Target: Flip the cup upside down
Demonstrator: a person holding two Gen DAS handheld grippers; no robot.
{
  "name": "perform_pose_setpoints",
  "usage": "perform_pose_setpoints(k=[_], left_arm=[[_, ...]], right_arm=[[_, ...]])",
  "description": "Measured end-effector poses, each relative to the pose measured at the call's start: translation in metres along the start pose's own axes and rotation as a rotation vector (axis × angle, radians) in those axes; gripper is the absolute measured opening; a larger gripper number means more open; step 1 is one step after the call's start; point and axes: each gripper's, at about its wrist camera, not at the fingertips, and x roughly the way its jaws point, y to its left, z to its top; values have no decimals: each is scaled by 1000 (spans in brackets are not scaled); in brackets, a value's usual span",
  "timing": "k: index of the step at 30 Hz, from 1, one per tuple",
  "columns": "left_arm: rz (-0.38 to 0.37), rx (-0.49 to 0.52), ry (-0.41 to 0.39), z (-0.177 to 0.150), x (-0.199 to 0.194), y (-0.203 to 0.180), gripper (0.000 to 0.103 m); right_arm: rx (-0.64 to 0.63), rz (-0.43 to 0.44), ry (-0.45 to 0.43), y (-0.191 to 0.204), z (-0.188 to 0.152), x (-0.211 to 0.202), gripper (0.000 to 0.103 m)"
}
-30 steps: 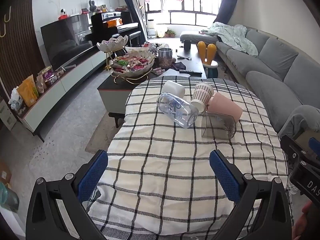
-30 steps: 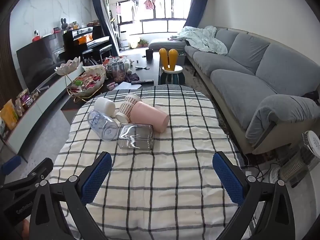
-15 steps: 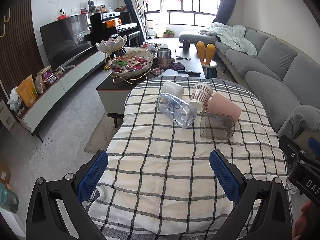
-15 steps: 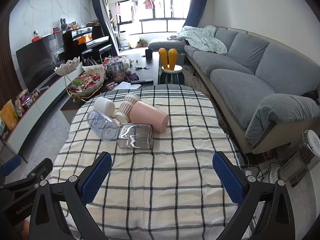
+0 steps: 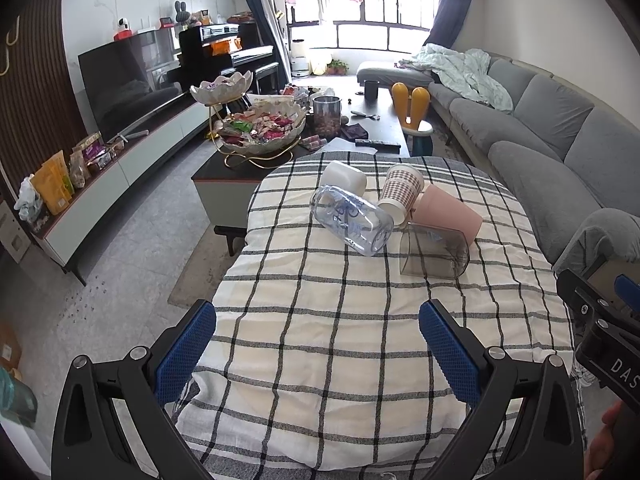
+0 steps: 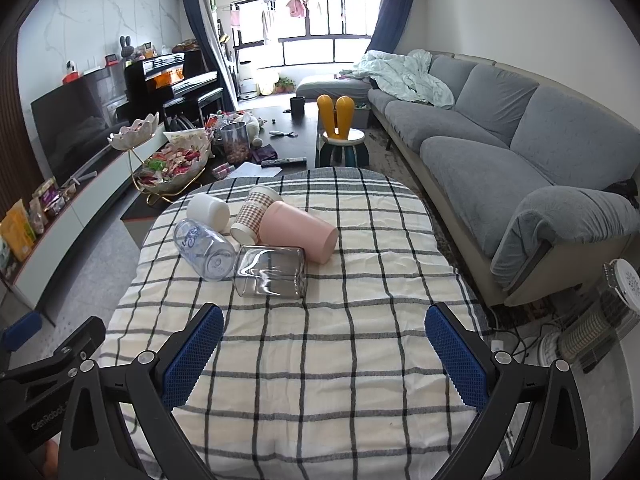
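Cups lie in a cluster on the checked tablecloth (image 5: 320, 320), right of center in the upper half of the left wrist view, all tipped on their sides. A white cup (image 5: 345, 176) sits farthest back, with a clear blue-printed cup (image 5: 352, 220) just in front of it. To the right, a brown checked paper cup (image 5: 401, 194) leans against a pink cup (image 5: 448, 216), and a smoky clear square cup (image 5: 434, 254) lies nearest the camera, touching the pink one. None of them shows any contents. The left gripper (image 5: 318, 340) fills the bottom of the frame, its blue pads spread wide with only cloth between them, well short of the cups. Part of the right gripper's black body shows at the right edge. In the upper left, a tiered snack bowl (image 5: 262, 130) on the dark coffee table (image 5: 384, 128) is heaped with wrapped sweets, and a clear jar (image 5: 326, 116) beside it holds something brown.

In the right wrist view the same cluster sits left of center: white cup (image 6: 208, 210), clear blue-printed cup (image 6: 204, 250), paper cup (image 6: 256, 214), pink cup (image 6: 298, 236) and square cup (image 6: 270, 274), each on its side and touching a neighbor. The right gripper (image 6: 324, 340) is at the bottom, fingers wide apart and holding nothing, hovering over the cloth near the square cup but apart from it. A grey sofa (image 6: 500, 140) runs along the right side.
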Motion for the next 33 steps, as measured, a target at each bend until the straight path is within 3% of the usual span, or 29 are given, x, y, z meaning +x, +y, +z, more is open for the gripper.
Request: perform_pose_setpoints(k=[33], left_arm=[[9,-1,-21,2,-2,-2,103]], right_arm=[[0,0,5,5,5,0,102]])
